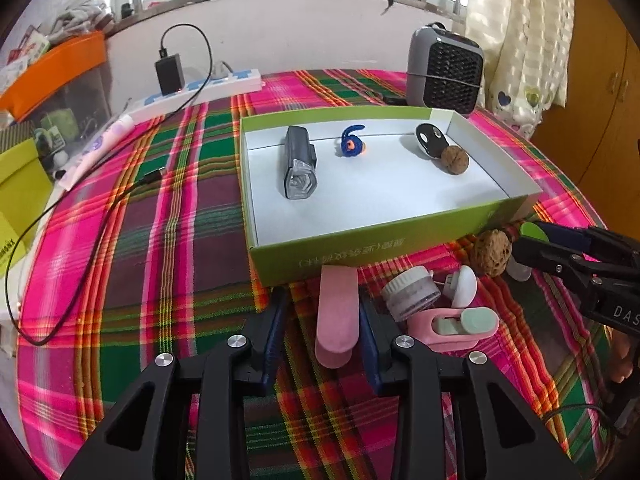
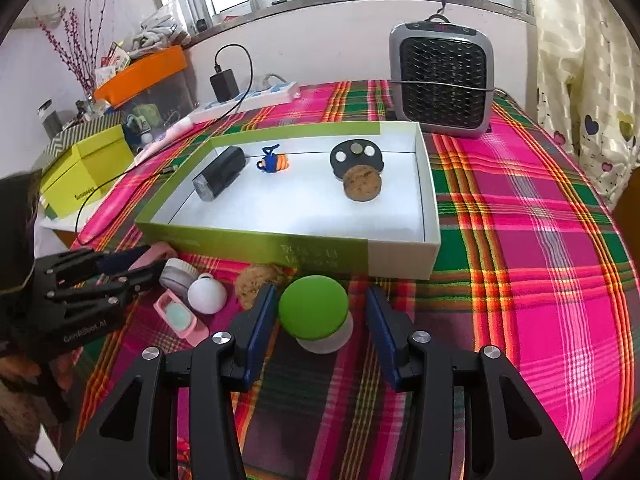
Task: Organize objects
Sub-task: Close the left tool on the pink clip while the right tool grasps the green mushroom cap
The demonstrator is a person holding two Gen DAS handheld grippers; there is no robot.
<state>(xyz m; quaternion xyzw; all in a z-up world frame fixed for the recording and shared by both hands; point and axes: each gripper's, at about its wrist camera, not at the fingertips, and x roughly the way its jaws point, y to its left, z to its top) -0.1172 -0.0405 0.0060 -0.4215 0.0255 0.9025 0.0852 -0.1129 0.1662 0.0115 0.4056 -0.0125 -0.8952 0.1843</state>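
Left tool (image 1: 325, 320): its blue pads stand either side of a pink oblong case (image 1: 337, 314). The right pad sits against the case, while a strip of cloth shows between the left pad and the case, so I cannot tell whether it grips.
Right tool (image 2: 320, 314): jaws apart around a green-capped jar (image 2: 314, 308). The left pad is close against the green cap and a clear gap remains on the right, so it is open and not clamping.
Box (image 1: 360, 248): a shallow green carton with a white inside, on the plaid cloth (image 1: 160, 240) of the counter, just beyond both tools.
In the box: a dark bike light (image 1: 299, 164) at the left, a blue and orange pipe-cleaner figure (image 1: 352, 142) at the far middle, a black oval piece (image 1: 430, 138) at the right with a walnut (image 1: 455, 160) touching its near edge.
Outside the box, near side: a second walnut (image 1: 491, 254) by the carton's near right corner, a white-lidded little jar (image 1: 410, 292) tipped on its side, a white round item (image 1: 466, 286) beside it, and a pink holder with a pale green insert (image 1: 460, 326) nearest.
Far right: a grey fan heater (image 2: 442, 84) standing upright beyond the box.
Far left: a white power strip (image 1: 200, 90) with a black charger (image 1: 170, 70) plugged in, its cable (image 1: 80, 248) trailing across the cloth.
Left edge: a yellow-green box (image 2: 86, 168) and an orange-lidded bin (image 2: 144, 72).
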